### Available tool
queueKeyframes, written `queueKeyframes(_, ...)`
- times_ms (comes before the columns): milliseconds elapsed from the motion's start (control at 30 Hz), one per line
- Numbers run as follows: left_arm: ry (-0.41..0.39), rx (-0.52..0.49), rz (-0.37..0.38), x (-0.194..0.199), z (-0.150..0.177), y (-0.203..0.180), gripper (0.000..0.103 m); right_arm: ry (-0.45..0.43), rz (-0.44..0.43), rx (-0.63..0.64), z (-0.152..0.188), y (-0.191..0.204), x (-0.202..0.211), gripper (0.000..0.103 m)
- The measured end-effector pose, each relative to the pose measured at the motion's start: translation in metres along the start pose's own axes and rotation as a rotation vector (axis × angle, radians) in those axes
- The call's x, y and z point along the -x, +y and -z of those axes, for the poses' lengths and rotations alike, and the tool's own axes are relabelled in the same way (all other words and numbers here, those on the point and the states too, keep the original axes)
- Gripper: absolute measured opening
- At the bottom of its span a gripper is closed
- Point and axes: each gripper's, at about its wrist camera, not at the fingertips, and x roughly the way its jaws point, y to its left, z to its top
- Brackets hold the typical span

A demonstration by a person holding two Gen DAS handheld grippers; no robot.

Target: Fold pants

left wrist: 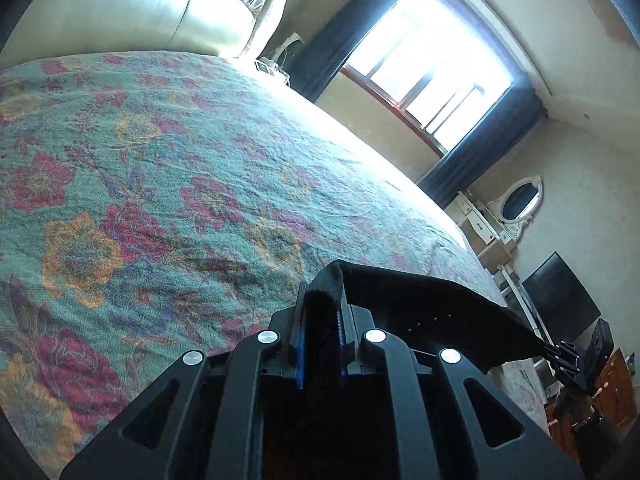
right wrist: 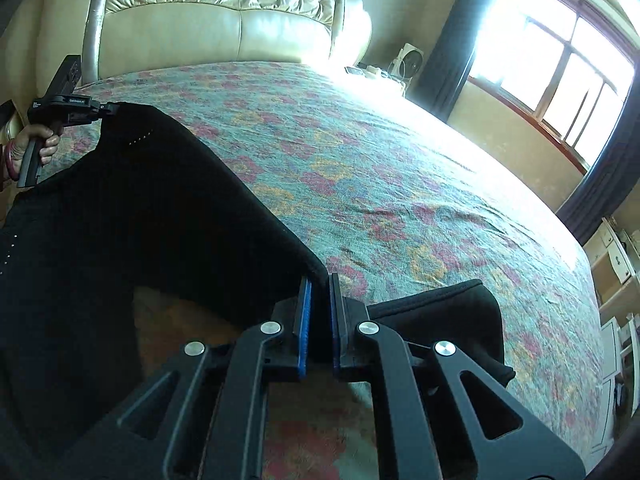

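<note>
The black pants (right wrist: 152,208) hang stretched between both grippers above the bed. My left gripper (left wrist: 322,308) is shut on one end of the waistband (left wrist: 420,300), which runs right to the other gripper (left wrist: 560,350). My right gripper (right wrist: 319,300) is shut on the other end of the waistband, and a loose black flap (right wrist: 460,312) drapes to its right. The left gripper (right wrist: 106,109) shows in the right wrist view at far left, held by a hand, gripping the fabric. The legs hang down at the left, mostly out of sight.
The bed carries a green floral cover (left wrist: 160,184), also in the right wrist view (right wrist: 400,184). A cream tufted headboard (right wrist: 216,20) stands behind. A bright window with dark curtains (left wrist: 432,64) is at the right. A white dresser with an oval mirror (left wrist: 520,200) and a dark screen (left wrist: 560,300) stand beyond the bed.
</note>
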Motion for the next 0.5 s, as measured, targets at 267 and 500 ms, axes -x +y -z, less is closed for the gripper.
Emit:
queueKeyframes(267, 0.053, 0.022, 0.054, 0.088, 0.08, -0.022, 0.012, 0.037, -0.044, -0.115, 0.118, 0.094, 0.089, 0.007)
queueKeyframes(500, 0.128, 0.115, -0.066, 0.116, 0.139, -0.007, 0.025, 0.141, -0.089, -0.27, 0.171, 0.134, 0.082, 0.026)
